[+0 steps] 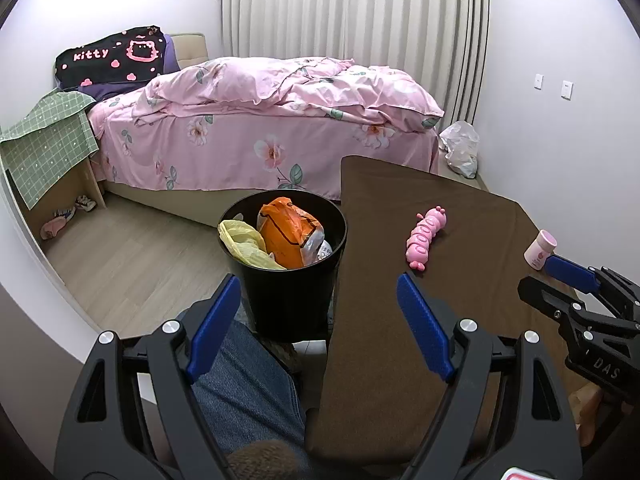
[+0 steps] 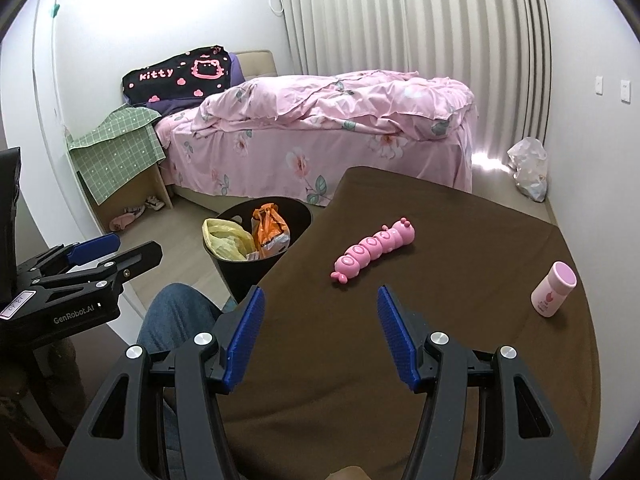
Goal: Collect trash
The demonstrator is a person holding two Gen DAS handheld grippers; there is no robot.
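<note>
- We see the black trash bin [image 1: 294,280] on the floor left of the brown tabletop [image 2: 400,360], holding a yellow bag [image 1: 248,246] and an orange bag [image 1: 286,234].
- Our left claw [image 1: 318,292] gapes wide and empty, the bin just beyond its left finger.
- Our right claw [image 2: 320,304] stands wide and empty above the tabletop; the pink caterpillar toy [image 2: 374,250] lies just beyond it, the pink bottle [image 2: 554,288] far right.
</note>
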